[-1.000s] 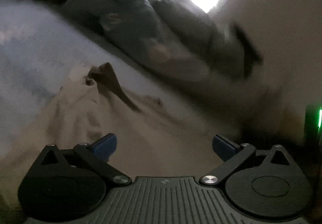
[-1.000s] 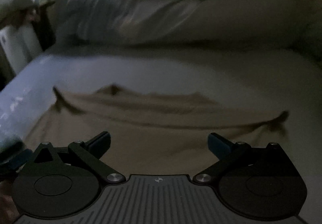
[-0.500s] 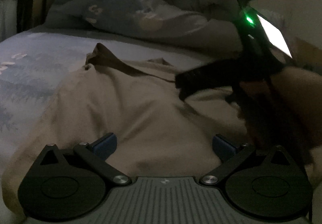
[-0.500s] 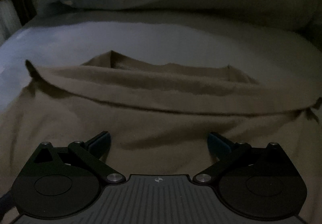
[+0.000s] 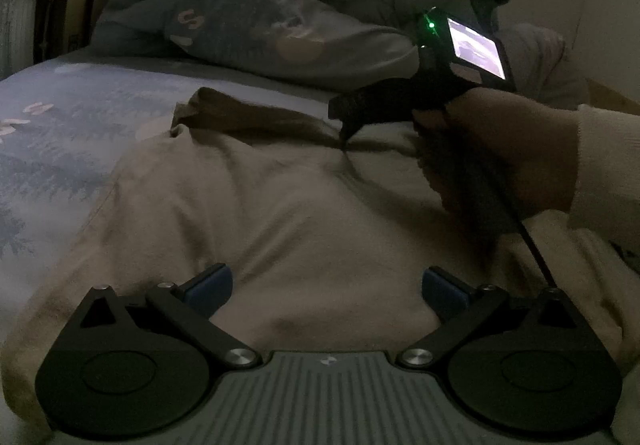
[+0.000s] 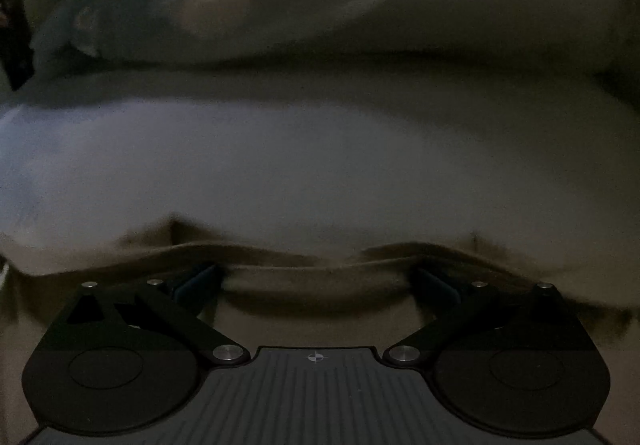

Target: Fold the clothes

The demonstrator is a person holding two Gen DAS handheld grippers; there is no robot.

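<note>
A beige garment (image 5: 280, 213) lies spread on the bed in dim light. My left gripper (image 5: 326, 287) is open just above its near part, with nothing between the fingers. In the left wrist view the right gripper (image 5: 346, 127), held by a hand, has its tips down on the garment's far folded edge. In the right wrist view my right gripper (image 6: 316, 281) is open, and the garment's far edge (image 6: 320, 269) lies between the blue pads (image 6: 198, 281).
The bed sheet (image 5: 60, 133) is pale blue with a tree print and extends left and beyond the garment. A rumpled duvet and pillows (image 5: 260, 13) are piled at the head of the bed. A bright window is at the top.
My right gripper has moved forward and down to the garment's far edge, which now sits between its fingers. My left gripper has steadied over the near part.
</note>
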